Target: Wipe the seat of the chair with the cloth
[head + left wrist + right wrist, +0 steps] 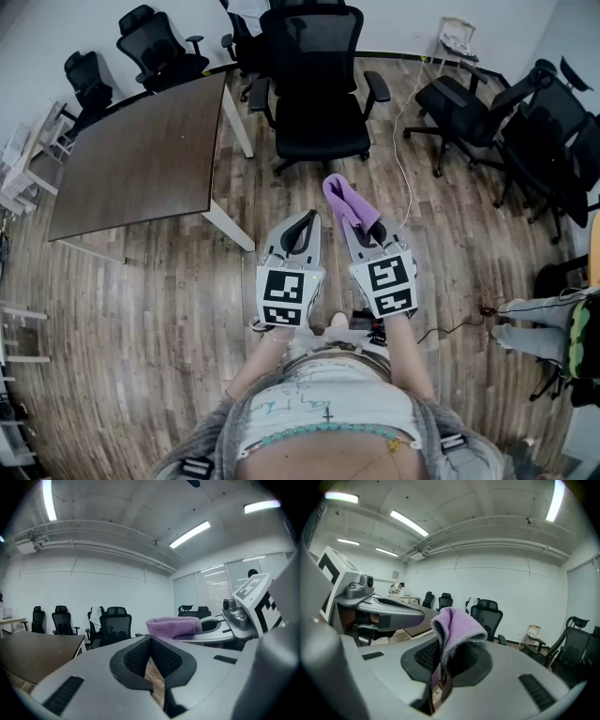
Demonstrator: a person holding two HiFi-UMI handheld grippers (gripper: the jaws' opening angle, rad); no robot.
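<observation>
One black office chair (314, 94) stands straight ahead of you on the wood floor (141, 309). Its seat (321, 139) is bare and well apart from both claws, so no wiping has begun; this reads as the approach, cloth at the ready. Your right claw (367, 234) is clamped on the purple cloth (343, 197), which sticks out past the tips in a folded loop, held in the air over the floor short of the chair. Your left claw (302, 225), just beside it, has its jaws closed together on nothing. The next move, on this reading, calls for stepping in and lowering the right claw until the loose fold lies flat on the seat cushion, between the two armrests (377, 86), before any stroke starts. The left claw looks free to steady the chair, which may well roll or swivel under a push. The count, by size: one brown surface (141, 155) on white legs to your left; about seven black office chairs (159, 47) in all, the target included, with two beyond the surface's far end, one behind the target and the rest bunched at the right, where they overlap too much for a firm tally; two claws, each with its marker cube (284, 298); and one cloth.
</observation>
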